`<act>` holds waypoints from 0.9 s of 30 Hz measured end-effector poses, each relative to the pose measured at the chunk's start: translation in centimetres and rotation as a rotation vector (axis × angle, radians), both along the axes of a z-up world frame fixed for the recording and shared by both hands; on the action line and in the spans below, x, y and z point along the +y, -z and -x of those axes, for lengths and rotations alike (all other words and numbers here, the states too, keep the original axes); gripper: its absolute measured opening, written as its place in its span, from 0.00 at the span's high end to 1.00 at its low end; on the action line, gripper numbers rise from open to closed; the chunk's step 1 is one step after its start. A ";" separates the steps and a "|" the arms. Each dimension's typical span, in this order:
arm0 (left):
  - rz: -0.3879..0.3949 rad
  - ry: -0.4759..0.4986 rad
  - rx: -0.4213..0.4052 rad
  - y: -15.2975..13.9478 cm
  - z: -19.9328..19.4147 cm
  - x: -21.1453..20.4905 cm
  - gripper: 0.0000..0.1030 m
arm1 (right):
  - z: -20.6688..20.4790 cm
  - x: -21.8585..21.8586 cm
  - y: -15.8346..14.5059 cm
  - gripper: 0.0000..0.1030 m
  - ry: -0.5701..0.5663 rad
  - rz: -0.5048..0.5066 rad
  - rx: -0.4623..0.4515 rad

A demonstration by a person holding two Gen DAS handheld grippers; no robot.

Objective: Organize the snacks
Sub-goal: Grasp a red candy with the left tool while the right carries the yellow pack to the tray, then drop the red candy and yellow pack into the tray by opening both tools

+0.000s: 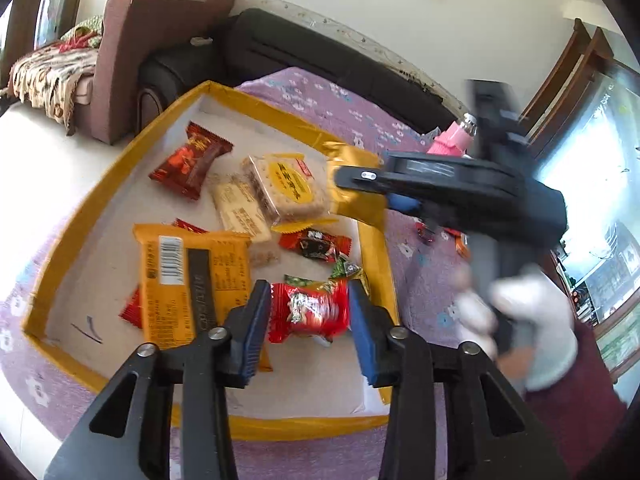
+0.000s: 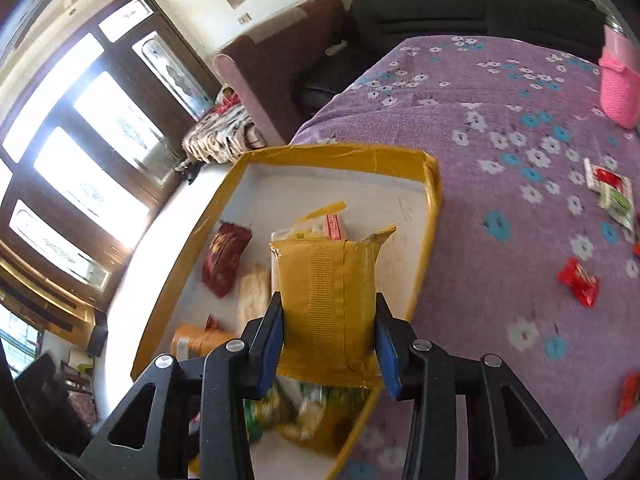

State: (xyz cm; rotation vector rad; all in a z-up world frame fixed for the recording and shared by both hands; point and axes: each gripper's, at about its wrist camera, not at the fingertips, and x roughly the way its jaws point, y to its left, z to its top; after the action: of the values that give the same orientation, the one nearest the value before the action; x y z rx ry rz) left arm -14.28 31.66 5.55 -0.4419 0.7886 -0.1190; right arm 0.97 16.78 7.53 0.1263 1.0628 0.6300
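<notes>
Left wrist view: we saw the left gripper [image 1: 309,312] clamped on a red snack packet [image 1: 310,312], held over the yellow-rimmed box [image 1: 86,216].
Box contents: an orange packet [image 1: 192,284], a dark red packet [image 1: 190,160] and a biscuit pack [image 1: 286,190] lay inside.
Right wrist view: we saw the right gripper [image 2: 330,344] squeezing a golden packet [image 2: 328,304] above that box [image 2: 332,154].
Purple cloth [image 2: 500,128]: 1 loose red snack [image 2: 580,282] lay there, well apart from the box.

Snacks [image 1: 192,272] in tray [image 1: 100,200], tray on tablecloth [image 2: 500,128], more snacks [image 2: 578,282] right of tray
</notes>
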 end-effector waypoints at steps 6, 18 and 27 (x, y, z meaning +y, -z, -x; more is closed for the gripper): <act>-0.026 -0.015 -0.042 -0.9 1.4 1.2 0.38 | -3.4 2.5 1.3 0.56 0.040 0.053 -0.004; 0.015 0.032 -0.109 -3.0 2.6 -0.9 0.31 | 1.2 -11.0 -4.7 0.46 0.147 0.013 -0.114; 0.047 0.133 -0.079 -3.8 2.4 -6.9 0.31 | 5.6 -27.9 -2.7 0.41 0.386 0.114 -0.082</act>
State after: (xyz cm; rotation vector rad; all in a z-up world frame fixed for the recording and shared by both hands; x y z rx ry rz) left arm -16.70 24.74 9.36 -0.4269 0.7388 -0.2777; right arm -4.65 -11.15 10.21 0.1982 0.9594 0.2240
